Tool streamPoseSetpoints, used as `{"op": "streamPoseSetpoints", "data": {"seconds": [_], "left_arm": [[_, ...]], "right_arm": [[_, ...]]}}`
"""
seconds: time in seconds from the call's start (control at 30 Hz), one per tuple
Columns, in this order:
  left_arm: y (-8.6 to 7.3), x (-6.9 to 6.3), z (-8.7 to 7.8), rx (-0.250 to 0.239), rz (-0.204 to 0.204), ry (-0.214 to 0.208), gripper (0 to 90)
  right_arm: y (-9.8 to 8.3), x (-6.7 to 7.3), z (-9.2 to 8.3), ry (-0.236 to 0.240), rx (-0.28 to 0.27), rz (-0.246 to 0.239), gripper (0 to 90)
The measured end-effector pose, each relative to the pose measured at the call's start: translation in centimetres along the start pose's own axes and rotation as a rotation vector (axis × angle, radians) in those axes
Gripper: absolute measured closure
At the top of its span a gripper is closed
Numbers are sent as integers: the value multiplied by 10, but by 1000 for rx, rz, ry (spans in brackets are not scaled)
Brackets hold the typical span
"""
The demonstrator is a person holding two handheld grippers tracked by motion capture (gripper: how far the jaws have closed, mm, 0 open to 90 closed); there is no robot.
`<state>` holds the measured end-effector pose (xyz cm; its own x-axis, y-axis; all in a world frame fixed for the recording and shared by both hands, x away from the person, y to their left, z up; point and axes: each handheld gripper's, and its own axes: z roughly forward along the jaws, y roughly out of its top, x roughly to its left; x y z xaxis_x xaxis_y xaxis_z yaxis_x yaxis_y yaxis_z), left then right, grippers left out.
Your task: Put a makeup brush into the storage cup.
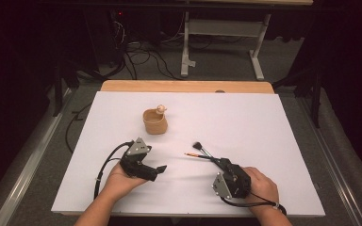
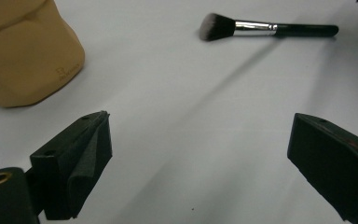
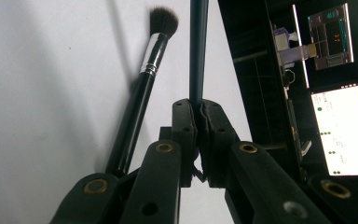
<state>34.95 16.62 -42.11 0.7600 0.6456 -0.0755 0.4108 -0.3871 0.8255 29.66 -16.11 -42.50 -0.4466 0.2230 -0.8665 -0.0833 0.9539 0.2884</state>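
- Starting at the left of the high view, the left gripper (image 1: 159,168) lies in the person's left hand (image 1: 120,181) over the white table (image 1: 264,122), at about 7 o'clock from the table's middle, jaws pointing toward 3 o'clock.
- Its jaws stand wide apart with nothing between them; in the left gripper view the two black fingers (image 2: 81,154) frame bare white surface.
- At about 11 o'clock from that gripper sits a tan holder (image 1: 155,121), upright, with a small rounded knob showing at its rim; in the left gripper view it sits at the upper left (image 2: 25,51).
- Next, right of the table's middle, a makeup brush (image 1: 199,147) with a dark tuft, silver ferrule and black handle lies flat on the table, tuft pointing toward 10 o'clock; the left gripper view shows it lying free (image 2: 265,29).
- Just beside it, a slim stick (image 1: 195,155) with an orange tip reaches out toward 9 o'clock from the right gripper (image 1: 222,163).
- That right gripper, held in the right hand (image 1: 259,183) at about 5 o'clock from the table's middle, is clamped tight on the stick: in the right gripper view the jaws pinch its dark shaft (image 3: 198,51), with the makeup brush (image 3: 144,88) lying alongside, outside the grip.
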Motion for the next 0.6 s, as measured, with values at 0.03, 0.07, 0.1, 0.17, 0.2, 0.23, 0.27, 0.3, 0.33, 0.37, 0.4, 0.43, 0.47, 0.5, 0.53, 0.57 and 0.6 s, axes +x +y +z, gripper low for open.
{"op": "streamPoseSetpoints", "data": {"seconds": [0.03, 0.07, 0.1, 0.17, 0.2, 0.23, 0.27, 0.3, 0.33, 0.37, 0.4, 0.43, 0.47, 0.5, 0.53, 0.57, 0.6], "left_arm": [[-1, 0, -1, -13, -8, 2, 67], [-3, 0, -1, -19, -13, 1, 61], [-3, 0, -2, -24, -13, 4, 49], [-6, 0, -3, -62, -37, -6, 24], [-8, 0, -4, -77, -45, -9, 19], [-9, 0, -3, -80, -44, -5, 6], [-10, -1, -3, -84, -43, -4, 2], [-11, -1, -3, -92, -46, -1, 2], [-12, -1, -3, -104, -47, 2, 0], [-12, -1, -3, -113, -47, 7, 0], [-12, -1, -3, -129, -51, 14, 0], [-13, -1, -3, -141, -53, 20, 0], [-13, 0, -4, -150, -54, 23, 0], [-13, 0, -4, -158, -58, 27, 0], [-14, 0, -4, -160, -60, 29, 1], [-15, 0, -4, -161, -61, 30, 0], [-15, 0, -4, -161, -61, 30, 0]], "right_arm": [[0, 0, 0, -2, -1, 1, 872], [0, 0, 0, -3, 1, 3, 872], [0, -1, 0, -3, 0, 6, 872], [0, -1, 0, -1, -2, 12, 872], [-1, -1, 0, -2, 1, 15, 872], [-1, -1, 0, 1, -2, 19, 872], [-2, -1, 0, -2, 0, 24, 872], [-2, -1, 0, 2, 2, 30, 872], [-3, -1, 0, 3, 3, 36, 872], [-4, -1, 0, 9, -1, 44, 872], [-4, -1, -1, 8, -1, 50, 872], [-5, -1, -1, 11, -3, 59, 872], [-5, -2, -1, 13, -8, 64, 872], [-6, -2, -1, 18, -10, 77, 872], [-6, -2, -1, 21, -12, 83, 872], [-6, -3, -1, 21, -15, 86, 872], [-7, -3, -1, 25, -15, 106, 872]]}}
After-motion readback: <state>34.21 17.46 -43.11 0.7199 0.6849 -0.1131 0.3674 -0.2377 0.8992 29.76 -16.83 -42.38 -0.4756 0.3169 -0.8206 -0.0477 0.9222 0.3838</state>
